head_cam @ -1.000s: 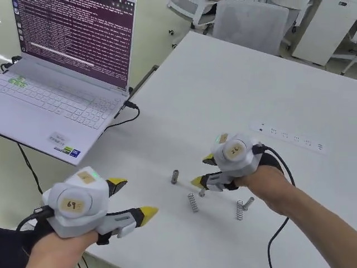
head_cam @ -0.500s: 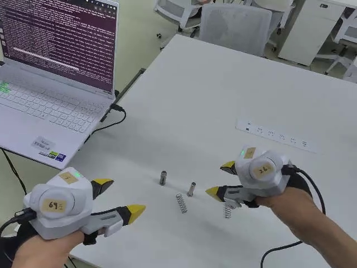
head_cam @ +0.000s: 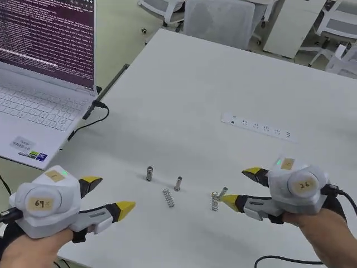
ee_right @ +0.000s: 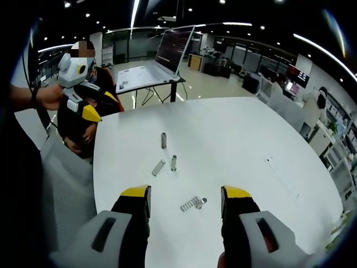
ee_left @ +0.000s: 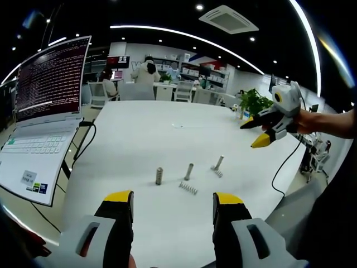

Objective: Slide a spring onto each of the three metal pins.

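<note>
On the white table [head_cam: 195, 84] stand two short metal pins. The left pin [head_cam: 149, 173] looks ribbed, as if a spring sits around it; the middle pin [head_cam: 178, 183] is bare. A loose spring [head_cam: 167, 197] lies just in front of them. A third pin [head_cam: 223, 192] leans over with another spring [head_cam: 215, 201] beside it. My right gripper [head_cam: 240, 186] is open and empty just right of that pair, which lies ahead between its jaws [ee_right: 191, 204]. My left gripper [head_cam: 107, 194] is open and empty at the near left, short of the pins [ee_left: 189, 171].
An open laptop [head_cam: 39, 84] sits at the far left with a black cable [head_cam: 92, 117] running onto the table. A white power strip [head_cam: 256, 127] lies beyond the pins. Office chairs [head_cam: 217, 22] stand behind the table. The table's front edge is close under both hands.
My right gripper has drawn away from the middle pin to the right, past the leaning pin. The left gripper stays open at the near left. The head camera has swung right.
</note>
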Demonstrator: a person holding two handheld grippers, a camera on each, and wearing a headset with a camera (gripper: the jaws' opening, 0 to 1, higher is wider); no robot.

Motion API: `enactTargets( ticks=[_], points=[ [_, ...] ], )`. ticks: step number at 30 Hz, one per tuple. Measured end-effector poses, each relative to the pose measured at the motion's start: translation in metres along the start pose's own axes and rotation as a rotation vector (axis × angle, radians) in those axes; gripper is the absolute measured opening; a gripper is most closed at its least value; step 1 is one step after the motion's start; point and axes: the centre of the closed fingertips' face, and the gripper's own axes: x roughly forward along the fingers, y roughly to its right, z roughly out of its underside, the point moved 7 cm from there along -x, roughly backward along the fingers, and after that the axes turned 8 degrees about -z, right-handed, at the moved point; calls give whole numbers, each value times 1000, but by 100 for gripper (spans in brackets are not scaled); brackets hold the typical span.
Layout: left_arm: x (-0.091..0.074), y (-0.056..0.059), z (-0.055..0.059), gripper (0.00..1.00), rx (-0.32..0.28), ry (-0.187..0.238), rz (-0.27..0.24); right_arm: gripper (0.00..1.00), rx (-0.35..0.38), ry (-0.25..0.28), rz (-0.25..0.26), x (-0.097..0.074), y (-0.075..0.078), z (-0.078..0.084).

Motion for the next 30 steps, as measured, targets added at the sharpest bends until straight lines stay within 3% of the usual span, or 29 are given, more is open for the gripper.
enactTargets(
  ticks=[15, 30],
  points=[
    [10, 4, -7, 53, 12, -5, 9, 55, 110, 31, 76, -41, -4, 37],
    [22, 20, -8, 53, 16, -21, 38, 59, 198, 45, 114, -62, -17, 65]
  ],
)
